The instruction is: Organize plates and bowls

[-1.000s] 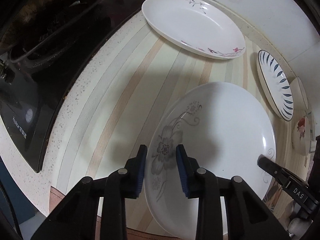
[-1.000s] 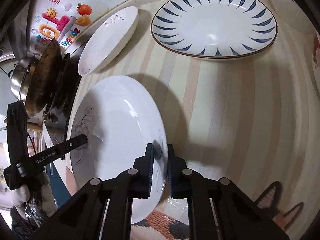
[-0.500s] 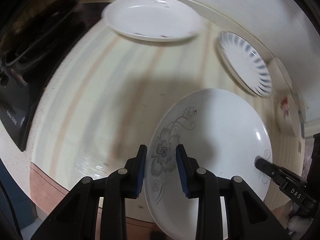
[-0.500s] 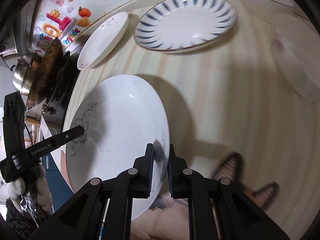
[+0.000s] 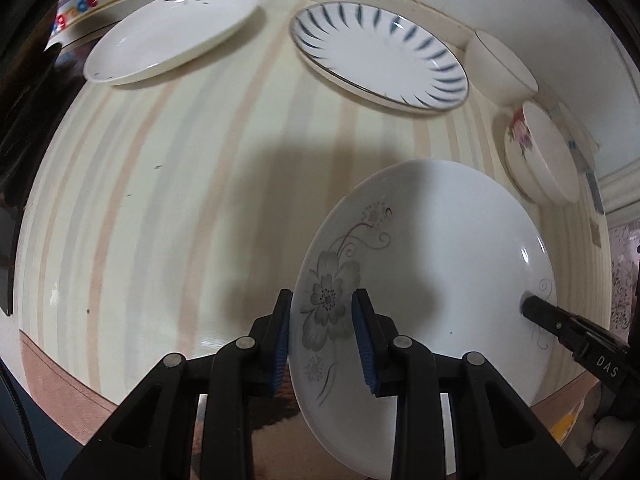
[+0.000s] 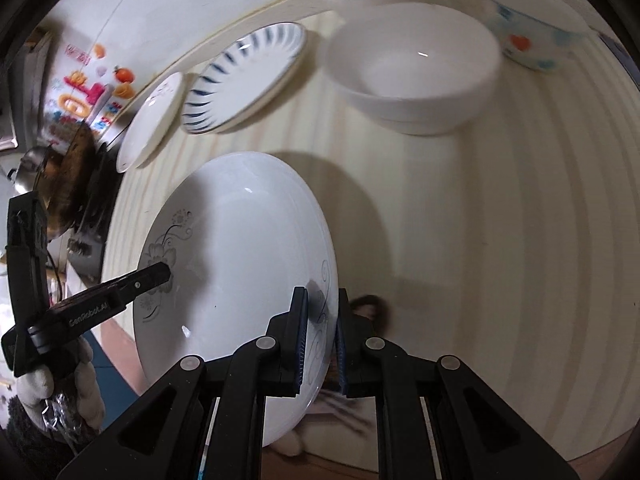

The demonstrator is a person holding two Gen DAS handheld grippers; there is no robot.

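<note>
Flower-print plate (image 5: 432, 280), clamped at opposite rims by left gripper (image 5: 322, 336) and right gripper (image 6: 322, 332), has travelled over the counter toward the blue-striped plate (image 5: 380, 56) at upper centre, likely for stacking.

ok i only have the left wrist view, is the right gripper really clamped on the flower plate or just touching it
Observer: Clamped. The right wrist view shows the right gripper with one pad on each face of the flower plate rim.
Operator: any bowls past the floral bowl
Observer: Yes, one more, blurred: a bowl with blue and red marks.
Operator: whats holding the left gripper
Observer: A hand in a pale knitted glove.
</note>
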